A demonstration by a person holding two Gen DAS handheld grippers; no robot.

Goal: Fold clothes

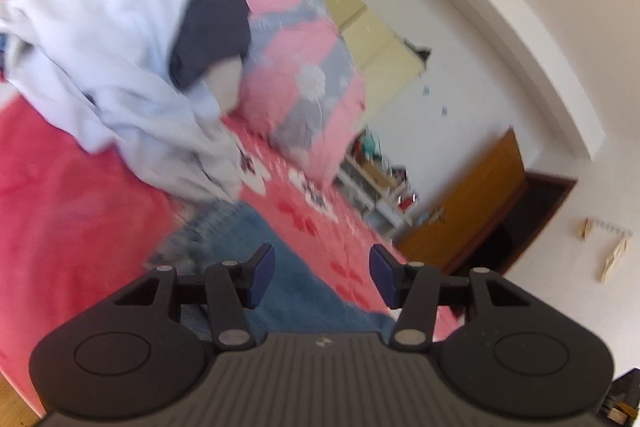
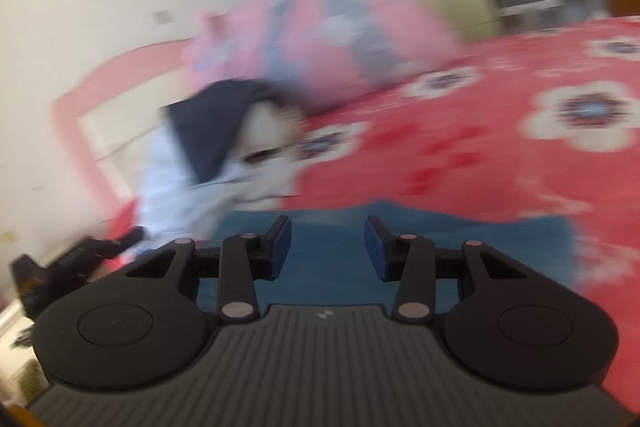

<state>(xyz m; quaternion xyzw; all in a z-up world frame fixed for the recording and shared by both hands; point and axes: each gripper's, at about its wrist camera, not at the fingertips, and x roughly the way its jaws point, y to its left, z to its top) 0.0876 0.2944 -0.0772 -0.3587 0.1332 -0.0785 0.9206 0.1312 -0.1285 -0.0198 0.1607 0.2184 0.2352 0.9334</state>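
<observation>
From the left wrist, the left gripper (image 1: 322,277) hangs with jaws spread and empty over a blue denim garment (image 1: 288,287) lying flat on the red floral bedspread (image 1: 60,195), with a rumpled pale-blue and navy clothes pile (image 1: 120,67) ahead to its left. The right wrist view, heavily blurred, shows the right gripper (image 2: 327,247) likewise parted and holding nothing above the same denim (image 2: 328,263), and alone reveals large white flowers (image 2: 588,115) ahead to its right.

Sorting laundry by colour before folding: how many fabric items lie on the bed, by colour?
Blue: 1, the jeans
White: 1, the crumpled garment
Dark navy: 1, the piece on the white one
Pink-grey: 1, the quilt
Total: 4
</observation>
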